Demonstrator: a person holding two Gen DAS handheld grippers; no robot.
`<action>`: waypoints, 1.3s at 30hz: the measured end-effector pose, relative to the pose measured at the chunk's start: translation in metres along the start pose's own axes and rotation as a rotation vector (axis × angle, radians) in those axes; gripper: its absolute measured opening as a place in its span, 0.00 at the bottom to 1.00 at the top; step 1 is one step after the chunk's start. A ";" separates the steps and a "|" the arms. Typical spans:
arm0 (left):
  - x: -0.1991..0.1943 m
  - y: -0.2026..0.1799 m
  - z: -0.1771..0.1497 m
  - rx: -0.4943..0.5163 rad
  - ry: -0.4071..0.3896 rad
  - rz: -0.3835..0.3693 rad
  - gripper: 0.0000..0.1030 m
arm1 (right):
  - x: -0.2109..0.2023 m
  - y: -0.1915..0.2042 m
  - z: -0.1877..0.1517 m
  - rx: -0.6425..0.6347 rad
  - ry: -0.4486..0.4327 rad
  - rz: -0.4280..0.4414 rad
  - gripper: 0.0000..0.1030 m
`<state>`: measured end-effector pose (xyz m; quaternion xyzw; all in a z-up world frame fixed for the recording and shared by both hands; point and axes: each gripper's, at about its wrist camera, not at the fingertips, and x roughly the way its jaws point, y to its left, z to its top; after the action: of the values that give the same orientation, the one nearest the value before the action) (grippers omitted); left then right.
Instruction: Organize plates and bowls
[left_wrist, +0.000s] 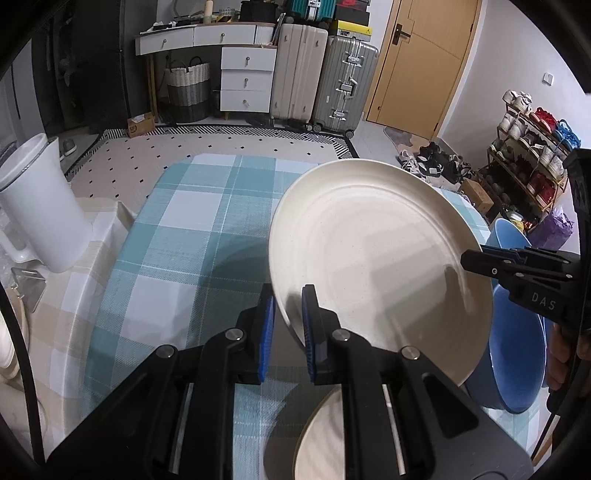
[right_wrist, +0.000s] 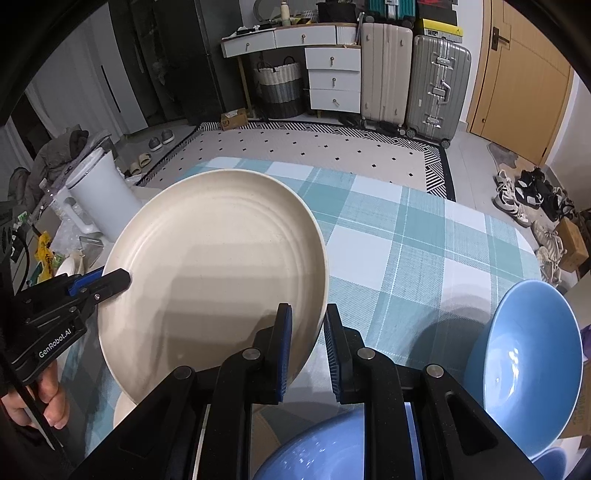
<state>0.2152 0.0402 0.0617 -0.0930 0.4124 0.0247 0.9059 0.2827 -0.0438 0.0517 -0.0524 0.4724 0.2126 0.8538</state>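
Two cream plates (left_wrist: 376, 251), three blue bowls (right_wrist: 524, 362), two suitcases (right_wrist: 436, 81), one white jug (left_wrist: 40, 199).

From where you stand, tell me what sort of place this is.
Most likely a lived-in home, a bedroom or entry room: suitcases beside a white dresser, a full shoe rack, and a table with a checked cloth.

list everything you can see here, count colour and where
round cream plate: one, cream, held tilted above the table by both grippers
second cream plate: one, cream, on the table under the left gripper
blue bowls: at least two, light blue, table's right side
checked tablecloth: one, teal and white, covering the table
white jug: one, white, left of the table
suitcases: two upright, beige and silver, by the far wall
left gripper: black, blue pads, shut on plate rim
right gripper: same, shut on opposite rim
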 end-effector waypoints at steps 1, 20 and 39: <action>-0.003 0.000 -0.001 0.000 -0.004 0.001 0.10 | -0.002 0.001 -0.001 -0.001 -0.004 0.002 0.18; -0.054 -0.005 -0.035 0.006 -0.051 0.023 0.10 | -0.048 0.020 -0.034 -0.026 -0.078 0.036 0.19; -0.079 -0.006 -0.080 0.022 -0.069 0.020 0.11 | -0.060 0.035 -0.079 -0.026 -0.112 0.056 0.19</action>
<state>0.1045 0.0212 0.0701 -0.0778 0.3820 0.0324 0.9203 0.1789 -0.0538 0.0622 -0.0382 0.4226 0.2450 0.8718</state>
